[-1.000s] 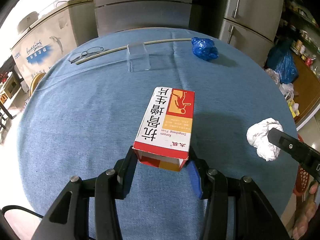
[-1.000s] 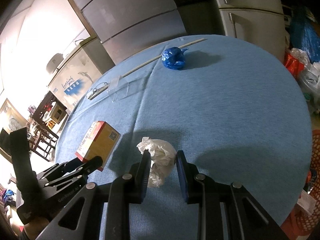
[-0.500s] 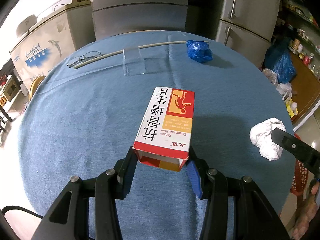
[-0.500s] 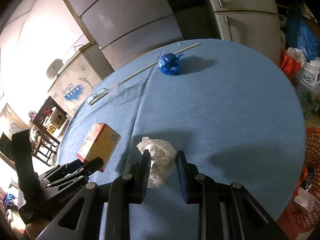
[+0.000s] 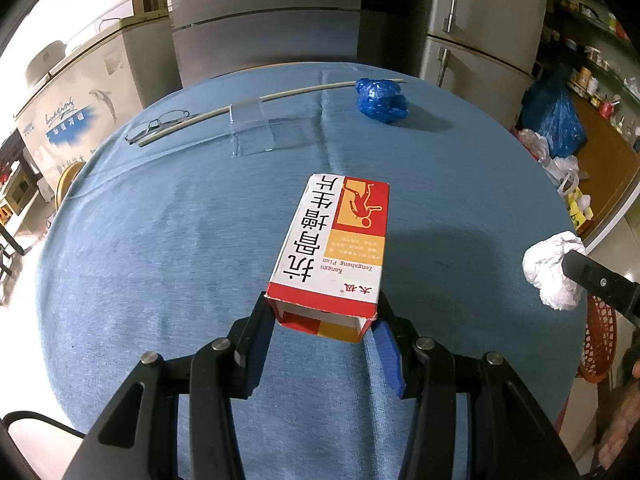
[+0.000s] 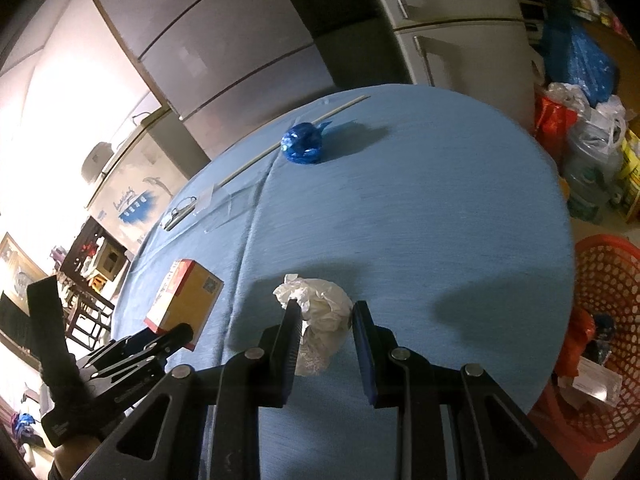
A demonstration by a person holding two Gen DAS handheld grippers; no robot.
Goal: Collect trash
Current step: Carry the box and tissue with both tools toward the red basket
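Blue cloth (image 5: 160,260) below: left gripper (image 5: 324,334) clamps a cardboard box (image 5: 334,240); right gripper (image 6: 326,322), nearly closed, apparently pinches crumpled tissue (image 6: 320,312).

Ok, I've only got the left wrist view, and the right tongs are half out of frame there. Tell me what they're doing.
Observer: The right tongs are shut on the crumpled white paper, one pad on each side.
Operator: Now describe the basket; I see just a sliver.
Observer: The red basket sits below the table edge, right of those tongs, with a few items in it.
Operator: And the box's hidden side.
Observer: The box has a tan side with a square code printed on it.
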